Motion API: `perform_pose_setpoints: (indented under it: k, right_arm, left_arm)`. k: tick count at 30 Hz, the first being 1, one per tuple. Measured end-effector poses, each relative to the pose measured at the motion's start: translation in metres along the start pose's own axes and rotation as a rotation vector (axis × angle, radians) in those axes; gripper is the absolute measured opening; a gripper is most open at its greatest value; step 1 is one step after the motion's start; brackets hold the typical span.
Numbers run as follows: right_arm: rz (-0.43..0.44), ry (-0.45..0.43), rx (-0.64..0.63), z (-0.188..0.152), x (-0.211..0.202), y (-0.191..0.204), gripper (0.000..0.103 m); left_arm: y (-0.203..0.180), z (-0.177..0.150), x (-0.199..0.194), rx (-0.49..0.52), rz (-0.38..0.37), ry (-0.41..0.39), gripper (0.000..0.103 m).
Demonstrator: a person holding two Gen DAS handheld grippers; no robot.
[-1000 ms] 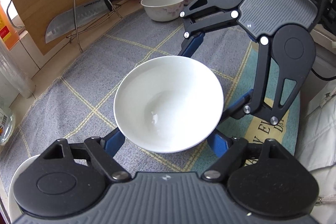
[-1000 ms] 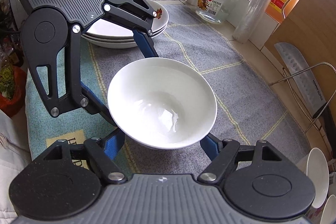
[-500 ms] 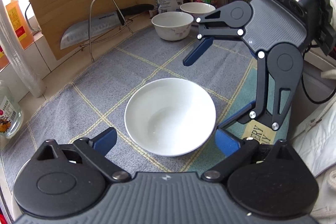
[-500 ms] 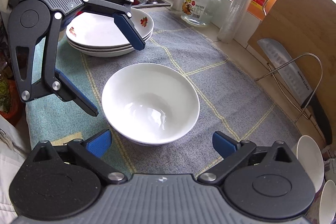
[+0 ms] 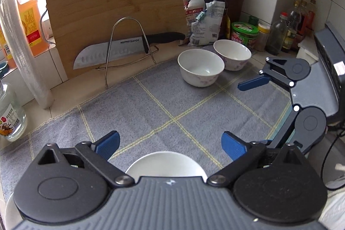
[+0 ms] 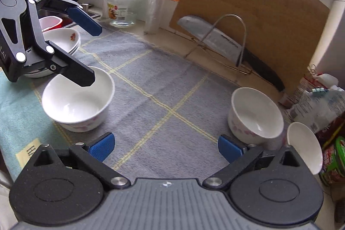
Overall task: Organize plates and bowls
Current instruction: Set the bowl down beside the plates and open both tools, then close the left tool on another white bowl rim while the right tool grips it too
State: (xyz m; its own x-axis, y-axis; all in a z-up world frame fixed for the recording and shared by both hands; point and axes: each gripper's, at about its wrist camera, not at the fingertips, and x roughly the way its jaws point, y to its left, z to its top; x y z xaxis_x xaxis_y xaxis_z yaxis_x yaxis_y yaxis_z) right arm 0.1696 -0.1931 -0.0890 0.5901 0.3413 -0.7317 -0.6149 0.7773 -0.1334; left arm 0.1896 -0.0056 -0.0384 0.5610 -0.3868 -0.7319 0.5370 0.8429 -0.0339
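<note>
Kitchen bench, mid-tidy: my left tool (image 5: pixel 170 143) hangs wide open over the grey checked cloth (image 5: pixel 172 105), nothing between its blue pads. The white bowl (image 5: pixel 166 164) sits on the cloth directly beneath it, only its far rim showing past the tool's body, clear of both pads. In the right wrist view that same bowl (image 6: pixel 77 100) stands at the left of the cloth, with one finger of the left tool hanging over its near rim.

My right tool (image 6: pixel 166 147) is also spread to its full width and holds nothing; bare cloth lies between its pads. Two more bowls stand at the cloth's far right corner, one (image 6: pixel 255 118) just beyond the right tool's right pad, the other (image 6: pixel 305 147) beside it and tilted in the fisheye view. A stack of flowered plates (image 6: pixel 64 40) rests behind the left tool. A cutting board (image 5: pixel 114 12) leans against the wall with a knife (image 5: pixel 120 49) in a wire rack in front.
</note>
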Motion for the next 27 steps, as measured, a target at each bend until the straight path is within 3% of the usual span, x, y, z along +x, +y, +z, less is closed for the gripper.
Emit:
perform_pose_setpoints:
  k: [9, 15, 27]
  right_arm:
    - [-0.186, 0.007, 0.140, -0.018, 0.016, -0.063, 0.103]
    - [-0.200, 0.007, 0.188, -0.025, 0.032, -0.085, 0.103]
    - [-0.182, 0.010, 0.231, -0.023, 0.055, -0.103, 0.102]
  left_arm:
    - [-0.022, 0.050, 0.056, -0.069, 0.028, 0.077, 0.100]
    - [-0.037, 0.086, 0.104, -0.085, -0.006, 0.113, 0.099]
    - [-0.038, 0.121, 0.173, -0.159, -0.060, 0.178, 0.097]
